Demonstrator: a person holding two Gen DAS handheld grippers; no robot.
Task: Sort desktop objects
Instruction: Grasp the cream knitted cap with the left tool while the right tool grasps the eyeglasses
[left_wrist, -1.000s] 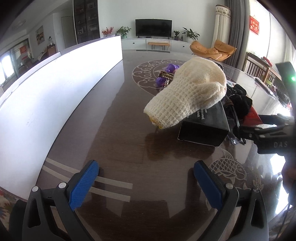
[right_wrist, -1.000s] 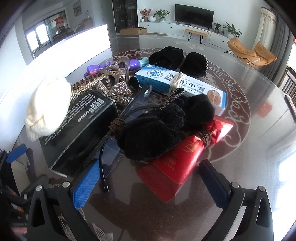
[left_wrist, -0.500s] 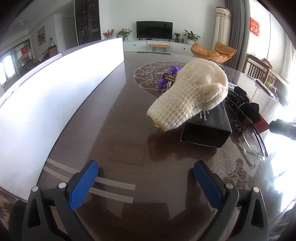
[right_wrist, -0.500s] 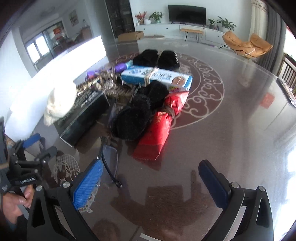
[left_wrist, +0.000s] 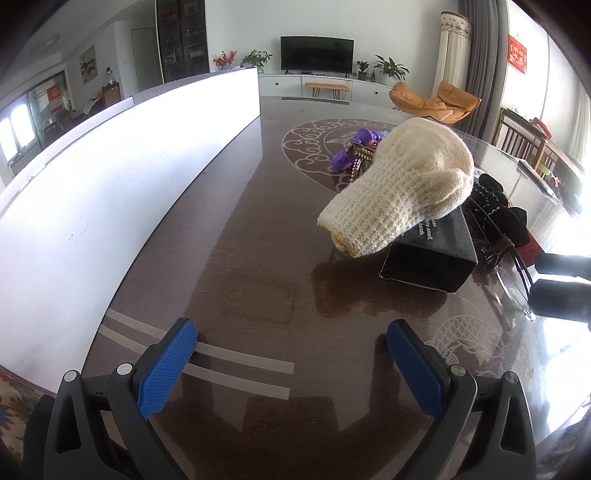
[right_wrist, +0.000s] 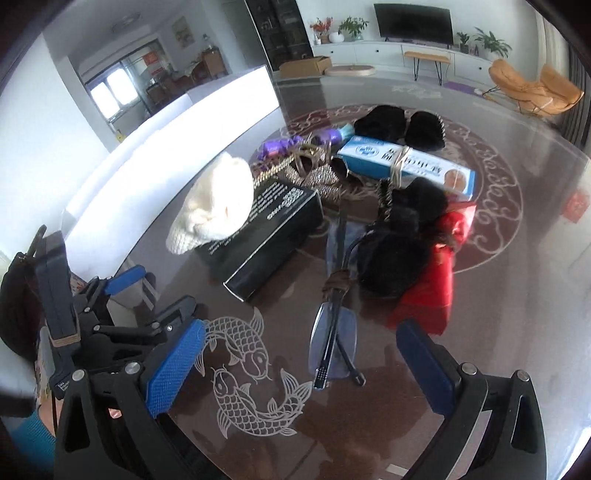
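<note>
both claws gape empty: the right claw (right_wrist: 299, 369) has drawn back from the black box (right_wrist: 266, 236) and now hangs over the glasses (right_wrist: 334, 343) on the bench (left_wrist: 258, 258); left claw (left_wrist: 291, 365) unmoved. sorting looks barely begun.

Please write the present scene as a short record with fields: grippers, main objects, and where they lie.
left gripper: open, empty, above table
right gripper: open, empty, near glasses
cream glove: lying on black box
blue box: behind the pile
red packet: under black fabric
</note>
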